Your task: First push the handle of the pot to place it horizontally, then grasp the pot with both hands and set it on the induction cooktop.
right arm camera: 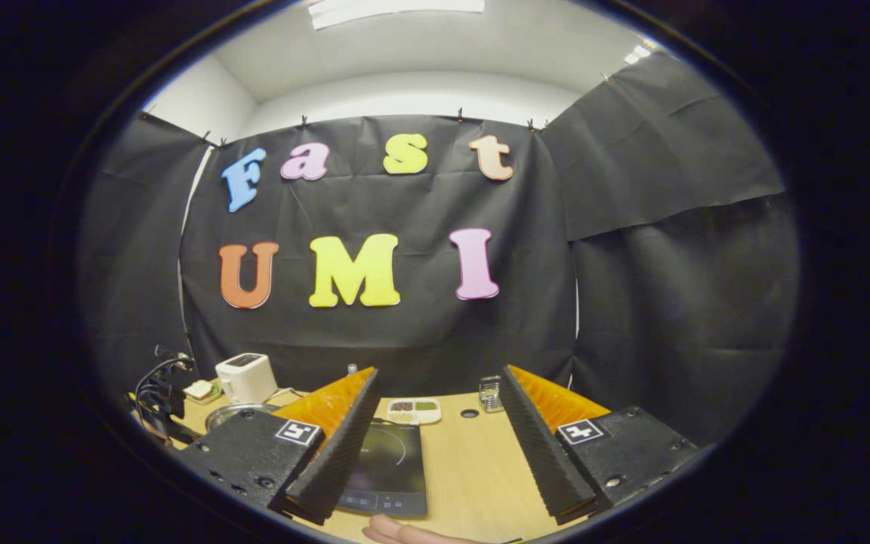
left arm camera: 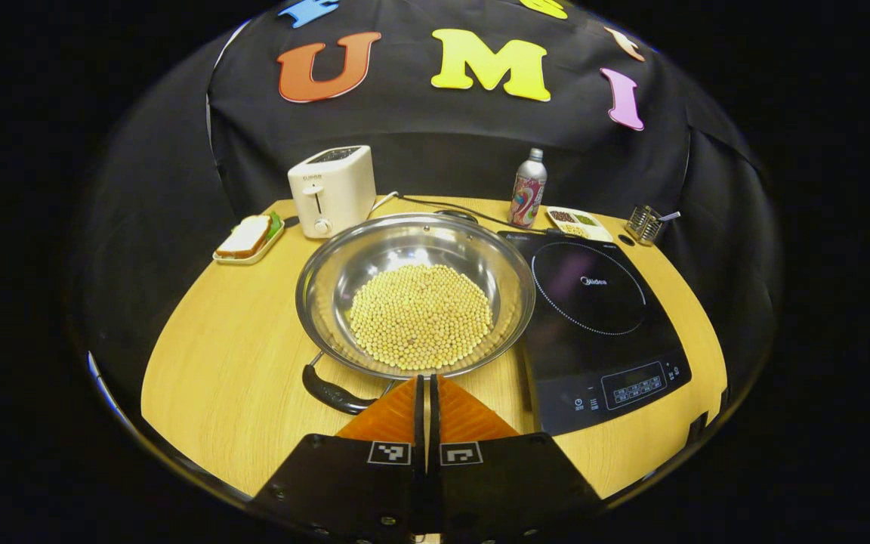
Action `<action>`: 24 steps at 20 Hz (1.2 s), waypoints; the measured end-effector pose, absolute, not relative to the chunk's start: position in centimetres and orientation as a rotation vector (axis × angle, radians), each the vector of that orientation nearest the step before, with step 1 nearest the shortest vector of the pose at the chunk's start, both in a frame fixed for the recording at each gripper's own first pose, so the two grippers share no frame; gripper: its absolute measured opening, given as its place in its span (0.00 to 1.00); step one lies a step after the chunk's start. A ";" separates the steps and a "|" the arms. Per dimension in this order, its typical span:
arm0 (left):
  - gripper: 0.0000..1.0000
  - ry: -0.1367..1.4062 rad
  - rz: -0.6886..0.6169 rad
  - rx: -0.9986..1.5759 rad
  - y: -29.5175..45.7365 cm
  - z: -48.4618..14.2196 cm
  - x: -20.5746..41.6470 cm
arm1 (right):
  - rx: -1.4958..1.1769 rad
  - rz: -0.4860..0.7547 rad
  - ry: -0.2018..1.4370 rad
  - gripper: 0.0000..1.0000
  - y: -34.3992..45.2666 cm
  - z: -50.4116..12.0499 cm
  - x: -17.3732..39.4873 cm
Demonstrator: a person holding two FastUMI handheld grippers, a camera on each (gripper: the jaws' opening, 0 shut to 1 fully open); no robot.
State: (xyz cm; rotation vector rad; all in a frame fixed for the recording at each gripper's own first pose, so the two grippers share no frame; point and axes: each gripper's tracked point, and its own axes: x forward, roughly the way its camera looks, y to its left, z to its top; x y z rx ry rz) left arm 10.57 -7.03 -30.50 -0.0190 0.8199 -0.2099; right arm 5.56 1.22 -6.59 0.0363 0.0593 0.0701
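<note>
Steel pot [left arm camera: 414, 291] sitting on the wooden table [left arm camera: 231, 363], just left of the induction cooktop [left arm camera: 597, 325], rim touching or nearly touching the cooktop's left edge. Filled across the bottom with a round layer of soybeans [left arm camera: 421, 316]. Black handle [left arm camera: 333, 393] sticking out from the near rim toward the lower left of the left gripper view, curved, its long axis running diagonally from the rim's near side out and sideways. A second small handle barely visible at the far rim.

Left gripper [left arm camera: 429, 381] closed, fingers pressed together with nothing between them, tips just at the pot's near rim, immediately right of the handle; whether touching the rim cannot be told.

Behind the pot: white toaster [left arm camera: 331, 190], upright, cord trailing right. Left of the toaster, a sandwich on a small tray [left arm camera: 248, 239]. Behind the cooktop: a drink bottle [left arm camera: 528, 188] standing upright, a divided dish of foods [left arm camera: 578, 223], and a small metal rack [left arm camera: 644, 223] near the table's far right corner.

Right gripper [right arm camera: 439, 423] held well back and higher, fingers spread wide apart, empty, pointing at the booth wall. Between them in the right gripper view: the cooktop [right arm camera: 388, 468], the divided dish [right arm camera: 414, 410] and the metal rack [right arm camera: 489, 393]. Pot rim [right arm camera: 232, 412] and toaster [right arm camera: 246, 376] visible at far left. Part of a hand [right arm camera: 405, 533] at the bottom edge.
</note>
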 end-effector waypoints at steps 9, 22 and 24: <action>0.10 0.913 -0.202 -0.079 -5.1 -33.7 10.8 | -0.002 0.092 0.079 0.96 2.9 -7.7 6.6; 0.10 0.946 -0.134 -0.088 1.4 -35.0 13.7 | -0.021 0.087 0.081 0.99 5.0 -6.9 6.8; 0.00 0.950 -0.124 -0.084 2.8 -35.1 14.7 | -0.016 0.093 0.096 0.96 5.4 -7.2 6.9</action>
